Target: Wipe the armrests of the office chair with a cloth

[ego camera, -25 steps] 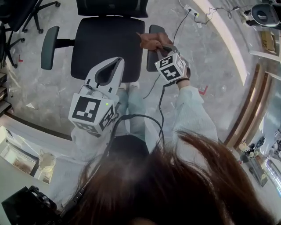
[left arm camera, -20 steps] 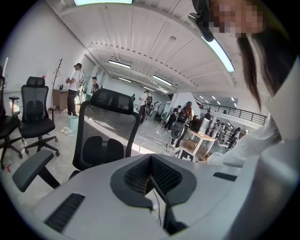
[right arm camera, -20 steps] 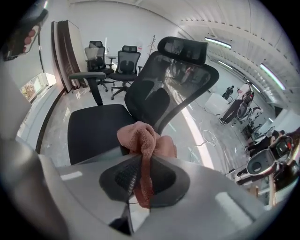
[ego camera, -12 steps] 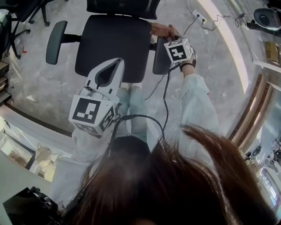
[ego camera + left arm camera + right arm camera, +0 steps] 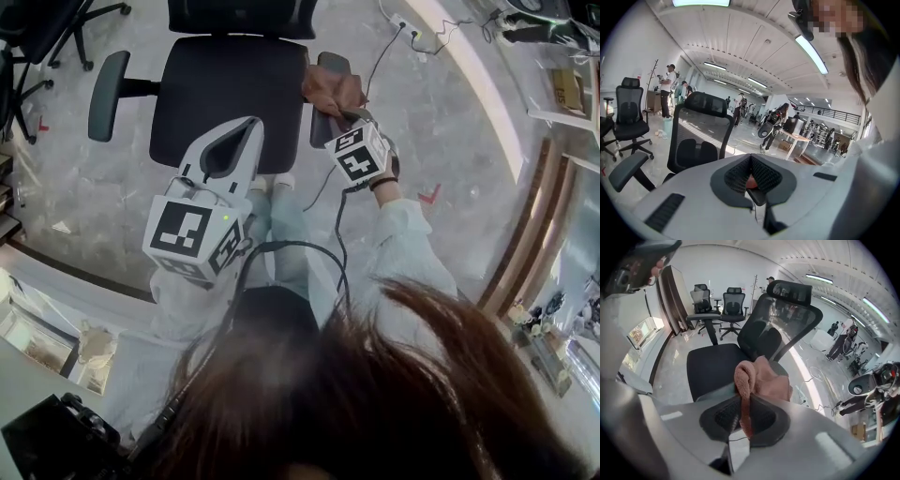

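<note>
Above chair armrest, right gripper clamps cloth.

Bright, even indoor light; shadows soft. Ceiling light strips blown out white. Pale glare band across glossy floor. Both gripper views heavy fisheye: lines bowed, corners black. Hair close to head camera blurred. Cloth sharp; right gripper shell near lens soft.

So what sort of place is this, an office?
Probably a big open-plan office or workshop hall: several mesh office chairs stand on a polished floor, long strip lights run along a high ceiling, and people stand round a table farther back.
</note>
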Motion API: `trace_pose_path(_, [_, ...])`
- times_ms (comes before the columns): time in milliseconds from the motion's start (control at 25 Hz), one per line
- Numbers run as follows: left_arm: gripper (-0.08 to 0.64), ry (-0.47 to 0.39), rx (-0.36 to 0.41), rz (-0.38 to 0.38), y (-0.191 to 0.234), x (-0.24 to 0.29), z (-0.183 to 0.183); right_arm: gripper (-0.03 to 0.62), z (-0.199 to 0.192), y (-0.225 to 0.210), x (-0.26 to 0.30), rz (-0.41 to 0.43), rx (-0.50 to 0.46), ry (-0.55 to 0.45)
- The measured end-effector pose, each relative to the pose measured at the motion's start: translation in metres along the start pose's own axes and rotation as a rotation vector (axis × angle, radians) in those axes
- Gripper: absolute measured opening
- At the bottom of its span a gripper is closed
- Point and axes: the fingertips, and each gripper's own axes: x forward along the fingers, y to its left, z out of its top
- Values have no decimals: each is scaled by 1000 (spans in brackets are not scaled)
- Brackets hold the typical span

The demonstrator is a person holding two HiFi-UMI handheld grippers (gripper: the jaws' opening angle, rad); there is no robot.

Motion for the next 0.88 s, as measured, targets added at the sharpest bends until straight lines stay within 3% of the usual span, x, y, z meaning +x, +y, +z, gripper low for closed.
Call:
trace_pose_path(480, [3, 20, 25, -82, -24, 3, -12, 32, -48, 88, -40, 97, -53, 32])
trace_pose_path(880, [3, 21, 18, -63, -20, 7, -8, 32, -37, 69, -35, 93, -8, 20])
